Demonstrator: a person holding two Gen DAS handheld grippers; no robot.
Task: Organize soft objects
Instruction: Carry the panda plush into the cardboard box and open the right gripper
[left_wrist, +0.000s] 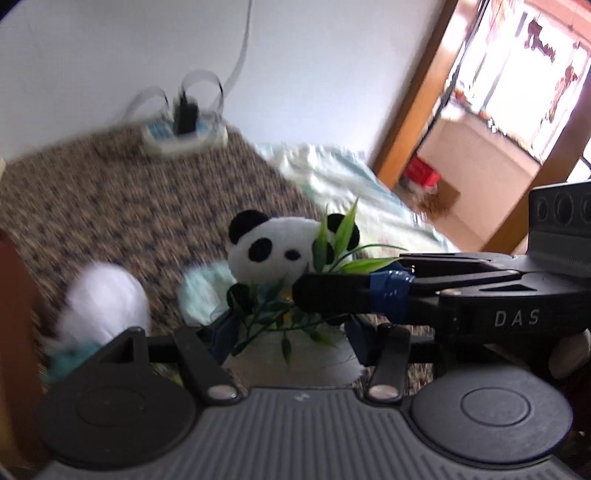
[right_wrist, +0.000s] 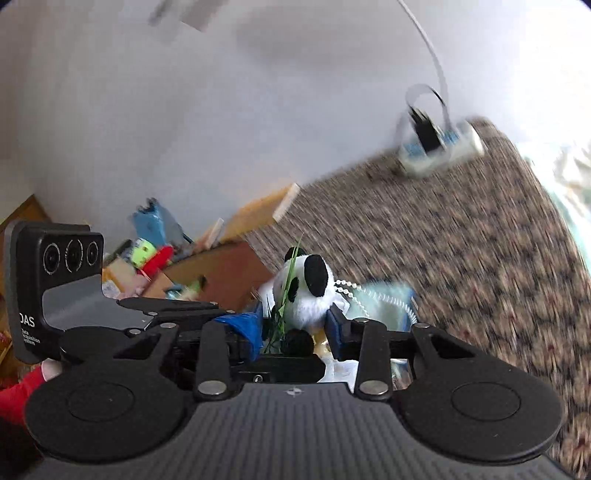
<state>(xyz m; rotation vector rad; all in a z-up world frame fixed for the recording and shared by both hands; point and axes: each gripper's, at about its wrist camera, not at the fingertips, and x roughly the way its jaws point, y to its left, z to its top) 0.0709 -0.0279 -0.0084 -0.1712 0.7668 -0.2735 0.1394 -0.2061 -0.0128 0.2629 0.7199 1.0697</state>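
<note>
Two grippers on one panda plush, lower centre of both views: right gripper closed around its lower body, blue pads pressing either flank, head upright above the jaws; left gripper narrowed on the green leafy sprig at the plush's front, exact grip hard to tell under the right gripper's finger. Plush long axis roughly vertical, dead ahead of the right gripper, nearer that hand. Likely destination: cluttered box at middle left in right view, across patterned bedcover.
</note>
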